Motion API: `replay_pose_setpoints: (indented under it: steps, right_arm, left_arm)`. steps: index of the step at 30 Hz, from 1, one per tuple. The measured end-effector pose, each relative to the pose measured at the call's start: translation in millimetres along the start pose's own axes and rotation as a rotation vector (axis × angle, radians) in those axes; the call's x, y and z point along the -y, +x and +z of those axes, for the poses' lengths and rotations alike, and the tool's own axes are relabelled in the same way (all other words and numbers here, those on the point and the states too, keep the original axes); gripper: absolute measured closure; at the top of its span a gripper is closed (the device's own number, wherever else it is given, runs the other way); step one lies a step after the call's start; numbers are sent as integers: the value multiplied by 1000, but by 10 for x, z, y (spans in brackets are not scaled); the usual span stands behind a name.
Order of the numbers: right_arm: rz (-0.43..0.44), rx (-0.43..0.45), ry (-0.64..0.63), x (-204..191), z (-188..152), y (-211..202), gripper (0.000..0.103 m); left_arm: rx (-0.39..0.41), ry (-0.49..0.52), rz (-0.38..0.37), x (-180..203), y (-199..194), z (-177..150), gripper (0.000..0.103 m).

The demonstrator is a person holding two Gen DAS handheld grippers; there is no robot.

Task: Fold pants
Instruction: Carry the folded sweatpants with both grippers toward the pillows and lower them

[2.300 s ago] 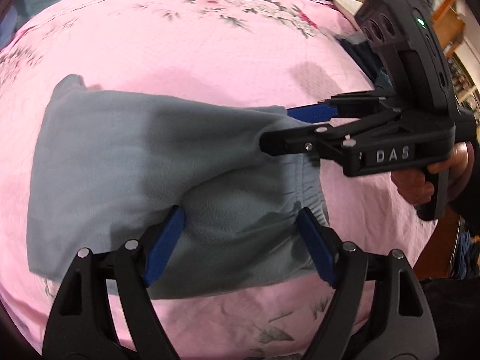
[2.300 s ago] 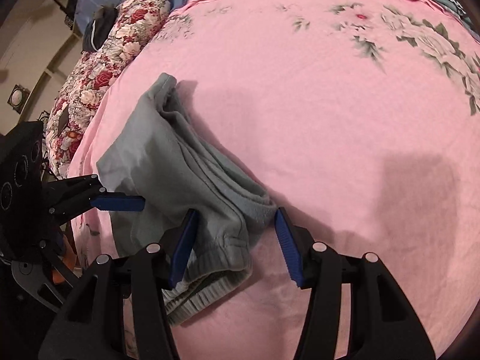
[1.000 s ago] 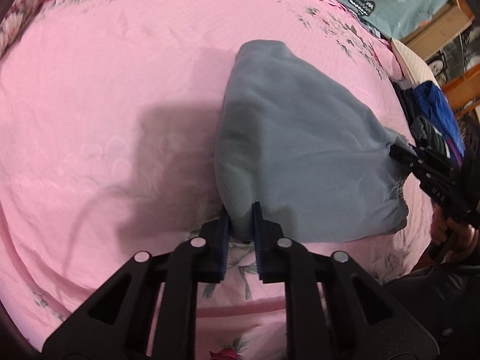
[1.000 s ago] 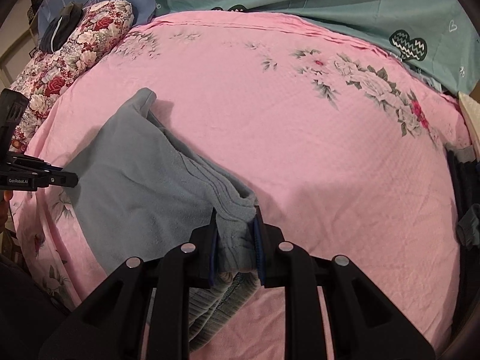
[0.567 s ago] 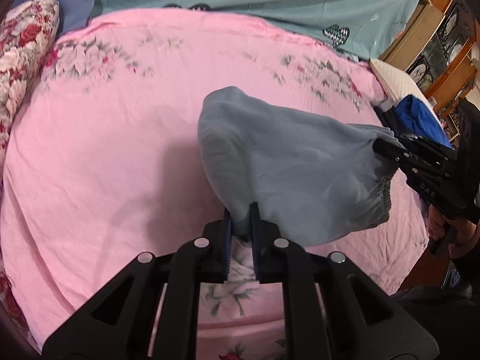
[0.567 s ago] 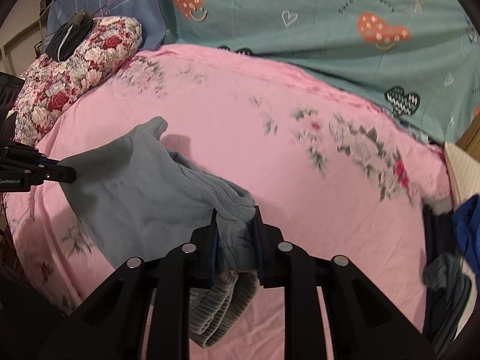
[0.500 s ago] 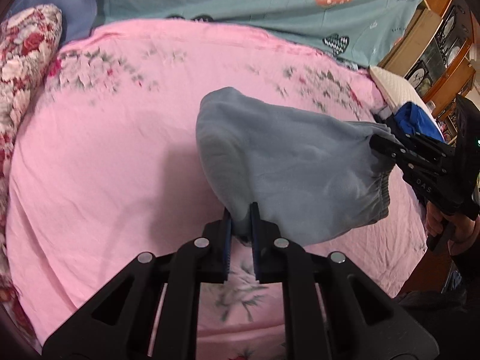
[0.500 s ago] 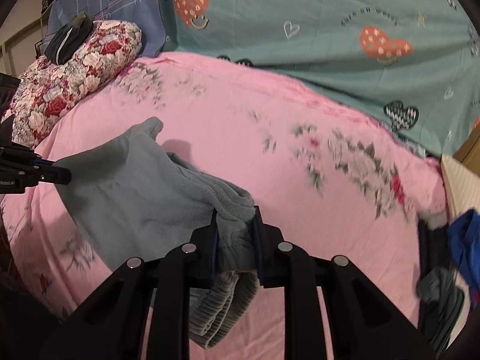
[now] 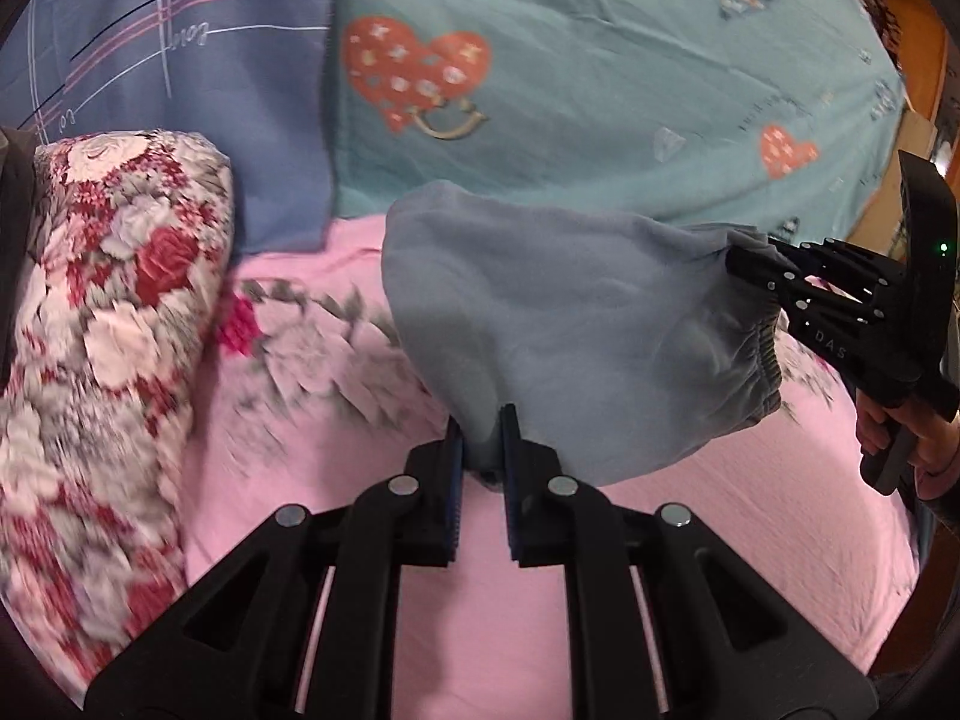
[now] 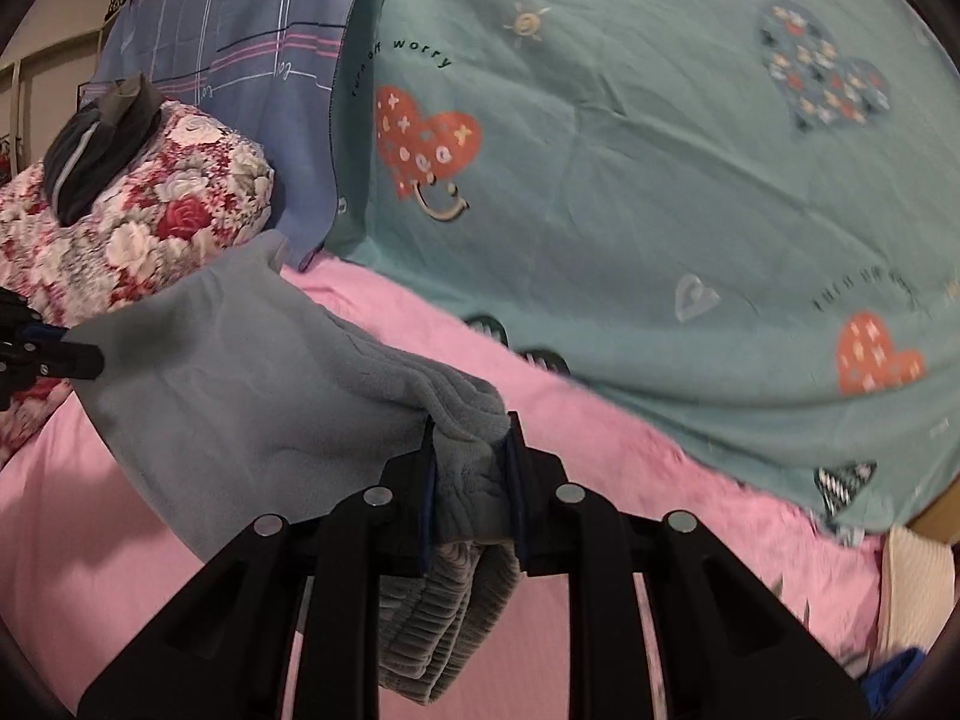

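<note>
The grey fleece pants (image 9: 576, 324) hang in the air above the pink bed, stretched between both grippers. My left gripper (image 9: 480, 438) is shut on one corner of the fabric. My right gripper (image 10: 468, 456) is shut on the ribbed elastic waistband end (image 10: 444, 612), which droops below its jaws. In the left wrist view the right gripper (image 9: 756, 270) holds the pants at the far right. In the right wrist view the left gripper (image 10: 66, 360) holds the pants (image 10: 252, 372) at the far left.
The pink floral bedsheet (image 9: 690, 570) lies below. A red-and-white floral pillow (image 9: 102, 312) sits at the left, with a dark garment (image 10: 96, 144) on top. A teal heart-print sheet (image 10: 660, 180) and a blue checked cloth (image 9: 168, 72) hang behind. Other clothes (image 10: 894, 678) lie at the bed's right edge.
Both grippers have risen with the pants, lifting them off the bed. The views have tilted up toward the hanging sheets behind the bed. Both grips have held.
</note>
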State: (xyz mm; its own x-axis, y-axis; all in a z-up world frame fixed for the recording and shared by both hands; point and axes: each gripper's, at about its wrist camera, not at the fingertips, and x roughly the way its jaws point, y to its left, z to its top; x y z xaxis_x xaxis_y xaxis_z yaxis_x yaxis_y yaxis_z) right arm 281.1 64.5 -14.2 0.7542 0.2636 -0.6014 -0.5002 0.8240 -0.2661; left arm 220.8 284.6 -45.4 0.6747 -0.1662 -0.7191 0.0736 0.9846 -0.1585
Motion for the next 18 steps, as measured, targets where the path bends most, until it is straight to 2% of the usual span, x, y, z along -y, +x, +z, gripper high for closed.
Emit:
replay_pose_setpoints:
  steps: [4,8,10,13,15,16,17,18]
  right_arm:
    - [-16,-26,-39,-219,309,691,84]
    - [-33,-71,-59,-397,467,1370,84]
    - [-22,-110,-37,-432,471,1667,84]
    - [-14,-191,-29,-481,306,2073,81]
    - [-21,-245,-14,-467,180,2281,77]
    - [-13,-260,6,-422,139,2339,62]
    - [-8,-270,38,-356,126,2350,55]
    - [2,-282,82,-259,122,2332,54]
  left_arm:
    - [18,3,49,-383,369,181,92]
    - [-11,-17,75,-668,819,268,92]
    - [-39,-33,89,-803,1065,228,92]
    - [-101,-82,105,-995,1424,102,91]
    - [-146,-107,140,-1058,1581,13,81]
    - [-150,-116,160,-1078,1598,-25,70]
    - [-141,-118,186,-1087,1567,-45,52]
    - [-119,-124,216,-1109,1485,-51,47]
